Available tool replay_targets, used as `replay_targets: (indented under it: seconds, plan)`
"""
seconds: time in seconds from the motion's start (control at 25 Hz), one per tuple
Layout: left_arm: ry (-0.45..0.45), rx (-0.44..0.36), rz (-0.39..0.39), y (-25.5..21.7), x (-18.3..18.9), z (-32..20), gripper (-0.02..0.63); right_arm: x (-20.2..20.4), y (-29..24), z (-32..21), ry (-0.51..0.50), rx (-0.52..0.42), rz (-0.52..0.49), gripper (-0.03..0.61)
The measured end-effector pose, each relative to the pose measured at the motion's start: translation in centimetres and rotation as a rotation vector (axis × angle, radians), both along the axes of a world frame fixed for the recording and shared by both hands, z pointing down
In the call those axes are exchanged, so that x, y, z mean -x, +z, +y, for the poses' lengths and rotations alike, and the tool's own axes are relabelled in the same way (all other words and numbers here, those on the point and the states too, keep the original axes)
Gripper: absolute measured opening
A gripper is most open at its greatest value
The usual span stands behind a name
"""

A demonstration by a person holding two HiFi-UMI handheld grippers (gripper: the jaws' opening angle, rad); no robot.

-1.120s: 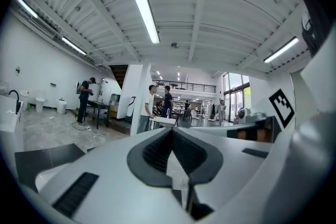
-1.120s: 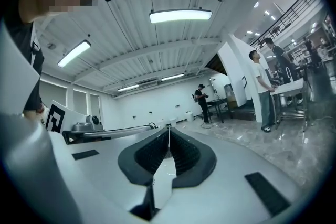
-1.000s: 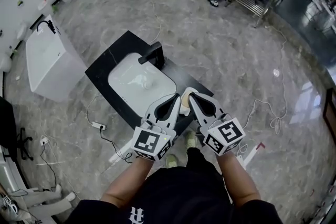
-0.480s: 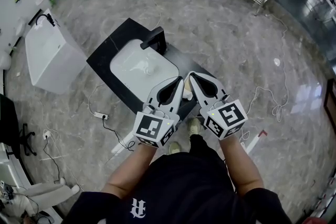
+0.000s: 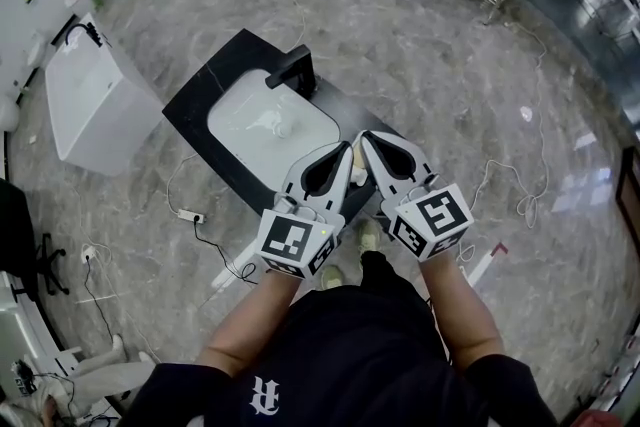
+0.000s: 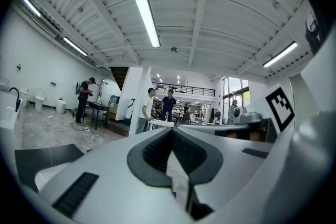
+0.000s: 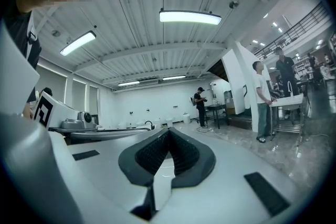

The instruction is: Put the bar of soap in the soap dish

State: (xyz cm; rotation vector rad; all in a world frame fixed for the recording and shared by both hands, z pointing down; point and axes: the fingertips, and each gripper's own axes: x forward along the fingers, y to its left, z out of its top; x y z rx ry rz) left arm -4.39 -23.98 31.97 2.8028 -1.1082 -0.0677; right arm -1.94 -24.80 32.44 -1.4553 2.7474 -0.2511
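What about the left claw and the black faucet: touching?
Apart. The head view shows white basin between the left claw and the faucet.

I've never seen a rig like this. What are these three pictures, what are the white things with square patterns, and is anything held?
No robot: a person holds a two-jaw gripper in each hand. The head view, from a camera on the person's head, looks down on the left gripper and right gripper, each carrying a patterned marker cube, near a black counter with a white sink and black faucet. The other two pictures come from cameras riding on each gripper, looking along its jaws across the room. Both grippers are shut and hold nothing. A small pale thing peeks out by their tips, too hidden to name.
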Motion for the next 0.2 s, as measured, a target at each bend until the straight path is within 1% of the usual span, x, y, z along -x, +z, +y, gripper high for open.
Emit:
replay_targets:
  seconds: [0.2]
  plan:
    - [0.005,0.003,0.004,0.36,-0.25,-0.25,0.006,-0.19,0.29,-0.4,0.004,0.001,0.004,0.006]
